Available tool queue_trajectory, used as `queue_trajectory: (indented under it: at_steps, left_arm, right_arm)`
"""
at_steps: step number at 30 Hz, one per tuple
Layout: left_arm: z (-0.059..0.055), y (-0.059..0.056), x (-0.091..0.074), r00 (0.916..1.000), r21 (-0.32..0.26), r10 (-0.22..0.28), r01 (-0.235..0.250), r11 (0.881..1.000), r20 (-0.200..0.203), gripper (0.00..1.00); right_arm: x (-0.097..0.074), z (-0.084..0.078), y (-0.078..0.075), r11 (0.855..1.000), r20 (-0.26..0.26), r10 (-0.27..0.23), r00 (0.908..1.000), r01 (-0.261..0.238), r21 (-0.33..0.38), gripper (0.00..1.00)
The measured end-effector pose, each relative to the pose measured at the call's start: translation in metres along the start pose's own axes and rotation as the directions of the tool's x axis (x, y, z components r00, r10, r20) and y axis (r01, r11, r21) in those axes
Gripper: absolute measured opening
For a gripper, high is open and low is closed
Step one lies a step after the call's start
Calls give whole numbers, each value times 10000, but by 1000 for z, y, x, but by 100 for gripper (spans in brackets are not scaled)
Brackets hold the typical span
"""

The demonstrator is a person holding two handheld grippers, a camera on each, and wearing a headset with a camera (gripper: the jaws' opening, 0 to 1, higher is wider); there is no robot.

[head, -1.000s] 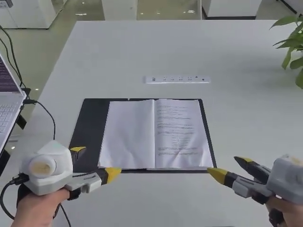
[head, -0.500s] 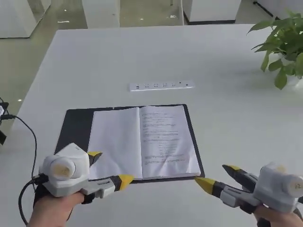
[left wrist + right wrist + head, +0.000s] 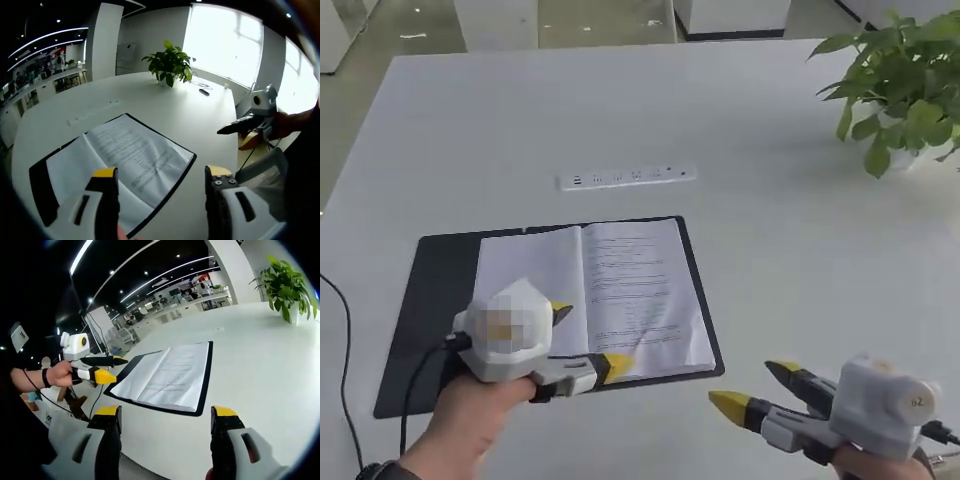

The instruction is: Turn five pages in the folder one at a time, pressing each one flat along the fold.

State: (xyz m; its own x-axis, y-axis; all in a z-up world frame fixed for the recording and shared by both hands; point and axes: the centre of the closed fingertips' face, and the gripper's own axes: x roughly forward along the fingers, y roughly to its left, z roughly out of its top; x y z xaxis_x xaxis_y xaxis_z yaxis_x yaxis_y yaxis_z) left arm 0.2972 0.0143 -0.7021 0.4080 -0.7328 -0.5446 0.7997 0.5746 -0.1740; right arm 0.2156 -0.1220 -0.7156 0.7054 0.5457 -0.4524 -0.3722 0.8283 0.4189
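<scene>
Black folder (image 3: 428, 300), print on right page (image 3: 642, 290) illegible

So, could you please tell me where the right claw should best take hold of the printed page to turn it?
Probably the printed page by its free near-right corner, coming in from the right side of the folder. The page lies flat and is bound along the centre fold, so only its outer edge can lift. The right claw is open and sits just off that corner.

Bare table (image 3: 800, 260) wide open right of folder (image 3: 430, 300); power strip (image 3: 627, 177) lies beyond folder; plant (image 3: 895, 85) crowds far right corner
</scene>
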Motion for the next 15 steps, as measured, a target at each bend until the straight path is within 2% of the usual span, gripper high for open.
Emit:
queue_trajectory:
  at_steps: [2,5,10,15]
  left_arm:
    - [3,-6,13,9996,96,-271,272,9996,-117,70]
    - [9,-11,35,9988,171,-488,488,9987,-34,68]
    - [4,-18,66,9969,78,-702,706,9975,-348,69]
    - [-2,-21,93,9957,69,-713,718,9974,-592,68]
  right_arm:
    - [0,0,-1,10000,-44,-27,10000,27,33,73]
    - [-1,-2,-5,9999,-109,-51,9999,52,113,73]
    - [-4,-8,-10,9990,-98,-60,9999,64,446,72]
    - [-7,-16,-12,9982,-208,39,9998,-27,591,71]
